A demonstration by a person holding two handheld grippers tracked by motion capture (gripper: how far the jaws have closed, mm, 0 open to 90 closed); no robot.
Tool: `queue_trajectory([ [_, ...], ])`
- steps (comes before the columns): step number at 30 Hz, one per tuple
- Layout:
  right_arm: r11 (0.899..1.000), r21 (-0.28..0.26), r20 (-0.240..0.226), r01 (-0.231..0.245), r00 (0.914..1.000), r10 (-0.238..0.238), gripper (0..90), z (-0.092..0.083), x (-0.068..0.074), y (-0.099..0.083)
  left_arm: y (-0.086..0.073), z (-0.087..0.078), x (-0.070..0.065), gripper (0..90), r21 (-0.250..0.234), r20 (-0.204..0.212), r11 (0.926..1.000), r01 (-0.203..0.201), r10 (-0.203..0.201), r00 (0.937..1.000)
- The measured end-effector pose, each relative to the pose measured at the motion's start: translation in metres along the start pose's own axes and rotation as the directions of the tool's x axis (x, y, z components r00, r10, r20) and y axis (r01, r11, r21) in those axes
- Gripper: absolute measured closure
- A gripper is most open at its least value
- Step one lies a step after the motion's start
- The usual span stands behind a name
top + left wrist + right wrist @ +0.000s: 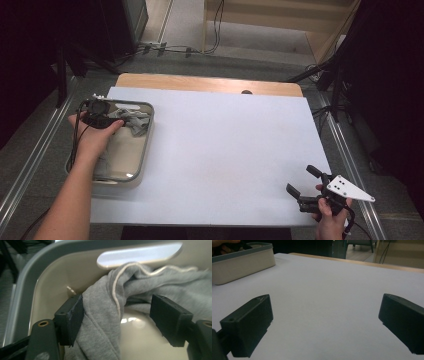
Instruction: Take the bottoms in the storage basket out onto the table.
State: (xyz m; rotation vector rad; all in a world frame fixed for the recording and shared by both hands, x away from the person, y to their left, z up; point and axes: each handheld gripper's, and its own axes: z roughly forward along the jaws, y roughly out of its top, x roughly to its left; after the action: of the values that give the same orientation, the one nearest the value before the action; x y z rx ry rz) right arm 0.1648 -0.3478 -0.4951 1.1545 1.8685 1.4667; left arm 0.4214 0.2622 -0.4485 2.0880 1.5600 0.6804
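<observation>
A crumpled grey cloth [134, 121] with a pale cord lies at the far end of a grey-rimmed beige bin [145, 150] on the left of the table. My left gripper [113, 117] reaches down into that bin. In the left gripper view a fold of the cloth [105, 322] hangs between the jaws of the left gripper [117, 307]. One pad [75, 315] touches the fold, while the other pad [170, 317] stands apart from it, so the gripper is open. Near the front right corner, my right gripper [301, 180] is held open with nothing between its jaws, just above the sheet [327, 312].
A white sheet [225, 150] covers most of the wooden table. The bin [242, 262] stands far off to the left in the right gripper view. Cables and dark stands surround the table on the floor.
</observation>
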Motion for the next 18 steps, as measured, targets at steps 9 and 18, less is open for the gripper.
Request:
queue_trajectory([
  [9, 1.0, 0.01, 0.002, -0.005, 1.0, 0.005, 0.0, 0.0021, 0.0004, -0.0008, -0.0053, 0.0079, -0.0059, 53.3, 0.054, -0.115, 0.9958, -0.074, 0.08, 0.9902],
  [18, 1.0, 0.022, -0.003, 0.0, 1.0, 0.0, 0.0, 0.0051, 0.0009, -0.0017, -0.0073, -0.0008, 0.003, 71.3, -0.002, -0.014, 0.9998, -0.017, 0.017, 0.9998],
])
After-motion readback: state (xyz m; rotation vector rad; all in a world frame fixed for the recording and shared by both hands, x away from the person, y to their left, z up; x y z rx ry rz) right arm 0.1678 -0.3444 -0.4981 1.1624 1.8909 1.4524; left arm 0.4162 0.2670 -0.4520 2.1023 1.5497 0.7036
